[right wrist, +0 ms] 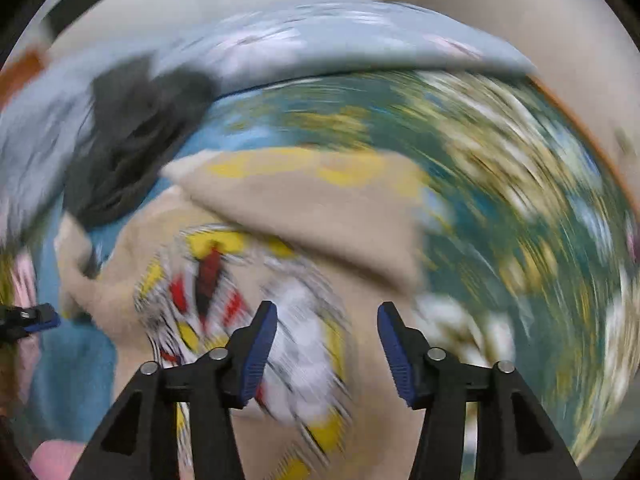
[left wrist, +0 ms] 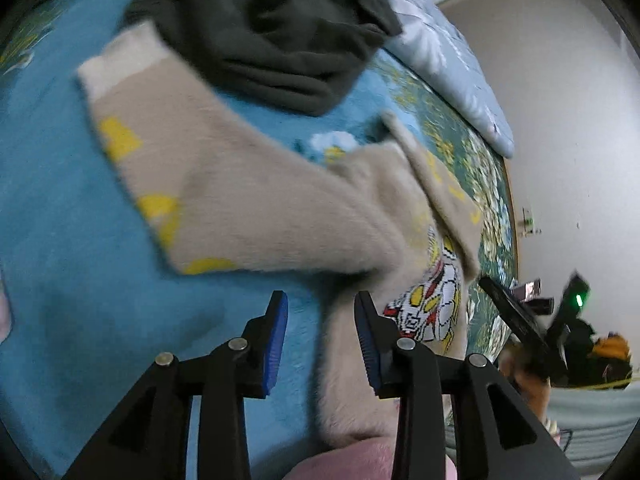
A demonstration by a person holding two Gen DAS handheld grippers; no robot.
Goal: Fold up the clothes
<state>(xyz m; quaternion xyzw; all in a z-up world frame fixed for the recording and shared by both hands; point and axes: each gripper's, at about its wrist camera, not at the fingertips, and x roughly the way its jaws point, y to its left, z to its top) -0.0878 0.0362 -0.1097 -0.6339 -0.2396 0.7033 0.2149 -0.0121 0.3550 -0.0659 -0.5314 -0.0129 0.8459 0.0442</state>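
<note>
Blue bedspread (left wrist: 72,184) carries beige sweater (left wrist: 248,184), sleeves folded in; left tongs (left wrist: 320,336) and right tongs (right wrist: 328,352) gape empty, so careless grabbing risks dragging folds loose.

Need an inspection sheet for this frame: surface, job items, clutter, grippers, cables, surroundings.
Surface: bed with blue floral blanket.
Job's things: beige sweater with robot print, sleeve folded across it; dark garment bunched beyond it.
Clutter: pale floral quilt at the bed's far side; pink cloth at the near edge.
Grippers: left gripper open, over the sweater's edge; right gripper open, above the print; right view motion-blurred.
Cables: nothing seen.
Surroundings: white wall.
</note>
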